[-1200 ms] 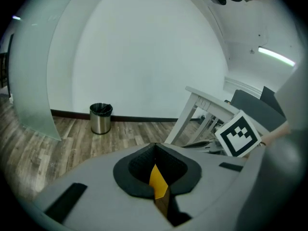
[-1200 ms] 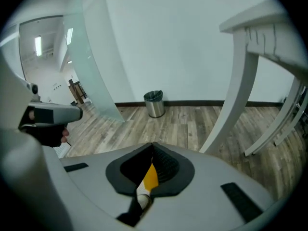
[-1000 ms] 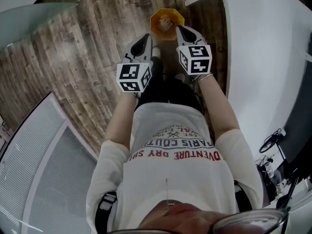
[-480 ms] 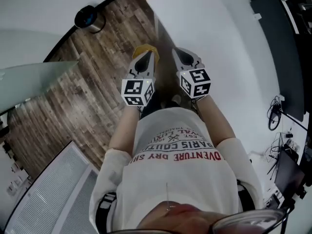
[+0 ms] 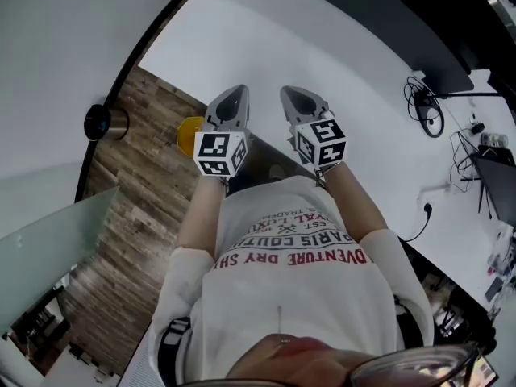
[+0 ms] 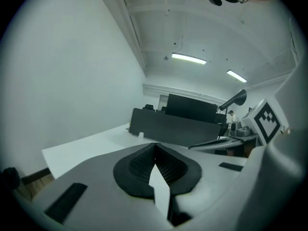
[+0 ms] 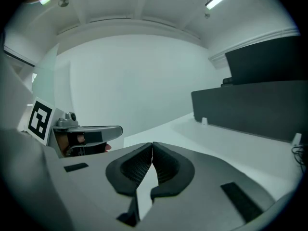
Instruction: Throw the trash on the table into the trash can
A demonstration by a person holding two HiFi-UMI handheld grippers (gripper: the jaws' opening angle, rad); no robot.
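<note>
Both grippers are held up side by side in front of the person's chest, over the near edge of the white table (image 5: 322,55). The left gripper (image 5: 232,97) is shut and empty; its jaws (image 6: 155,146) meet tip to tip. The right gripper (image 5: 297,97) is also shut with nothing between its pads (image 7: 152,146). The orange trash can (image 5: 188,135) stands on the wooden floor, just left of the left gripper and partly hidden behind it. No trash shows on the table in any view.
A black partition (image 6: 175,124) runs along the table's far side. A small dark round bin (image 5: 106,122) stands on the floor by the white curved wall. Cables and a monitor (image 5: 496,180) lie at the table's right end. A glass panel (image 5: 48,240) stands at lower left.
The view has swung from the wooden floor and the orange can up onto the white table. The can has slid from straight ahead of the grippers to their left. Both grippers stay shut.
</note>
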